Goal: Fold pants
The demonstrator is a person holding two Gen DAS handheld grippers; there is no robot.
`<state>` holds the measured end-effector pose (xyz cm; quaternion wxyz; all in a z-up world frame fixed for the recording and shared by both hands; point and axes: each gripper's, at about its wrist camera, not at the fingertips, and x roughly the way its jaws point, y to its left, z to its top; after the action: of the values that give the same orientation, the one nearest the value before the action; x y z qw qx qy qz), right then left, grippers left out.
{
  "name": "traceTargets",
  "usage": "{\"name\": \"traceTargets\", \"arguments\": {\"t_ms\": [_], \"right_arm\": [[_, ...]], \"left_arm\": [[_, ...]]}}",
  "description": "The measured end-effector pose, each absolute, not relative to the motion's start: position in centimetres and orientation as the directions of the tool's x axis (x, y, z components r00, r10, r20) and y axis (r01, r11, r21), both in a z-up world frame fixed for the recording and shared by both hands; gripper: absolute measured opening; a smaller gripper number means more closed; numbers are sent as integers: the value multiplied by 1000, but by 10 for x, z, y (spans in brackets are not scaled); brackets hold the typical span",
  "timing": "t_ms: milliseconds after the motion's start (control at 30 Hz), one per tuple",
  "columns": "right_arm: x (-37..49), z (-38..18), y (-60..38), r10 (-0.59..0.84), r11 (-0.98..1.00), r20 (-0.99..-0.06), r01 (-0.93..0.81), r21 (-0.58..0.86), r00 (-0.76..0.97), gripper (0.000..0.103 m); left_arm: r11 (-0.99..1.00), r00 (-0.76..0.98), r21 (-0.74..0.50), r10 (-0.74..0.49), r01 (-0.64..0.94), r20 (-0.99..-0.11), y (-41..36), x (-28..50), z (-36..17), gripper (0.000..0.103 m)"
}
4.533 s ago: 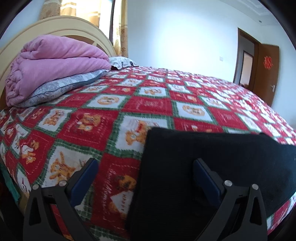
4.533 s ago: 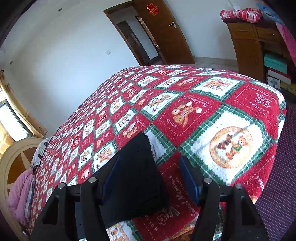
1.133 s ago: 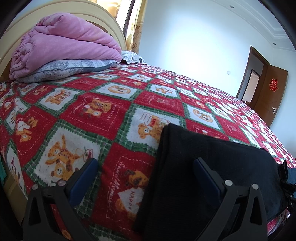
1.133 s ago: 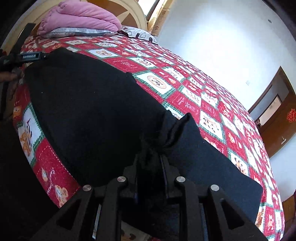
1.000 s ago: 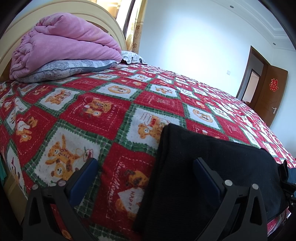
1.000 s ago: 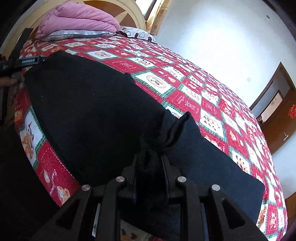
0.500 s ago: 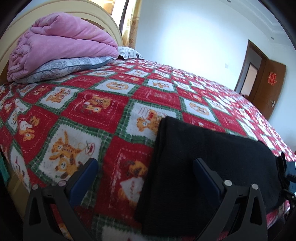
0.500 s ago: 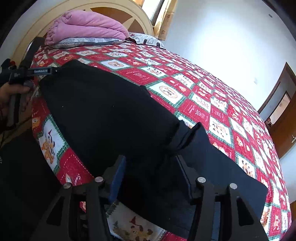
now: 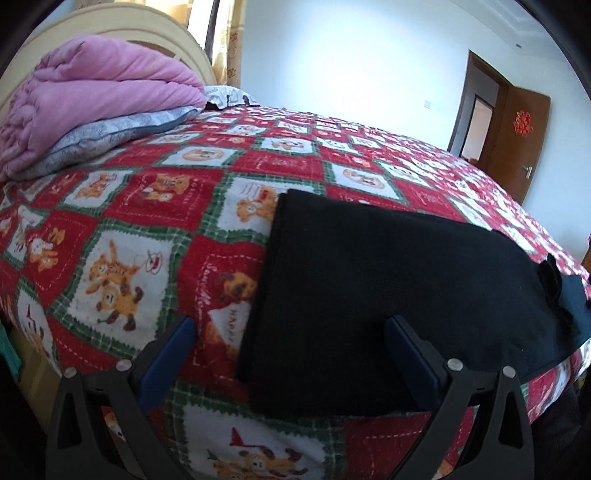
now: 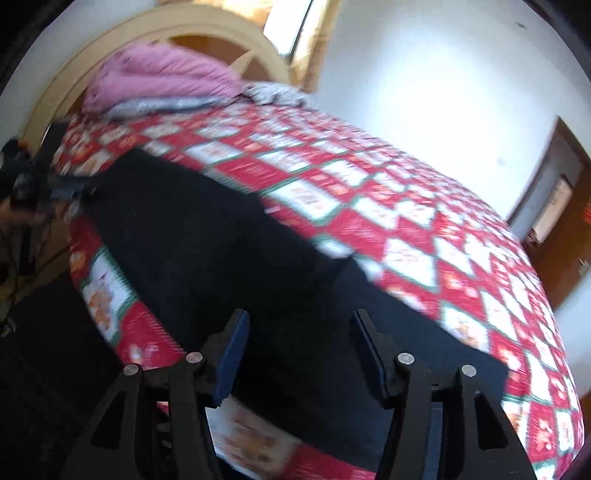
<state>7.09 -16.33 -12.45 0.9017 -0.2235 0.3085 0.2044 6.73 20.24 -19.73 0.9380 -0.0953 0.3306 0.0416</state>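
Note:
Black pants lie folded along the near edge of the bed, on the red patchwork bedspread. My left gripper is open, and its two fingers straddle the pants' left end without pinching it. A small bunch of cloth sticks up at the far right end. In the blurred right wrist view the pants stretch away to the left. My right gripper hovers open just above them, with nothing pressed between its blue pads. The folded-over layer ends near the middle, and a lower layer runs on to the right.
A pink quilt on a grey pillow lies against the cream headboard. A brown door stands open at the far right. A person's hand holds the left tool at the bed's corner. Dark floor lies below the bed edge.
My right gripper let go of the bunched pants cloth: its jaws opened, and it rose and pulled back. The cloth now lies flatter. My left gripper rolled slightly and stayed in place.

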Motion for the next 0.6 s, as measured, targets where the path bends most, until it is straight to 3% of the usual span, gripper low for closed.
{"name": "traceTargets", "arguments": {"t_ms": [100, 300, 400, 533, 600], "right_arm": [[91, -114, -213, 160, 888, -634, -390, -242, 757, 58], [138, -129, -311, -12, 992, -689, -79, -101, 725, 58], [150, -154, -321, -67, 988, -743, -62, -145, 666, 58], [145, -149, -324, -68, 991, -732, -42, -131, 678, 58], [135, -134, -324, -82, 991, -676, -14, -135, 733, 58]], "left_arm": [[978, 778, -154, 11, -138, -628, 204, 67, -200, 103], [982, 761, -131, 18, -135, -649, 202, 71, -200, 103], [982, 742, -119, 30, -147, -670, 201, 75, -200, 103], [981, 713, -120, 26, -154, -700, 201, 79, -197, 103], [981, 704, -119, 24, -153, -710, 201, 80, -196, 103]]}}
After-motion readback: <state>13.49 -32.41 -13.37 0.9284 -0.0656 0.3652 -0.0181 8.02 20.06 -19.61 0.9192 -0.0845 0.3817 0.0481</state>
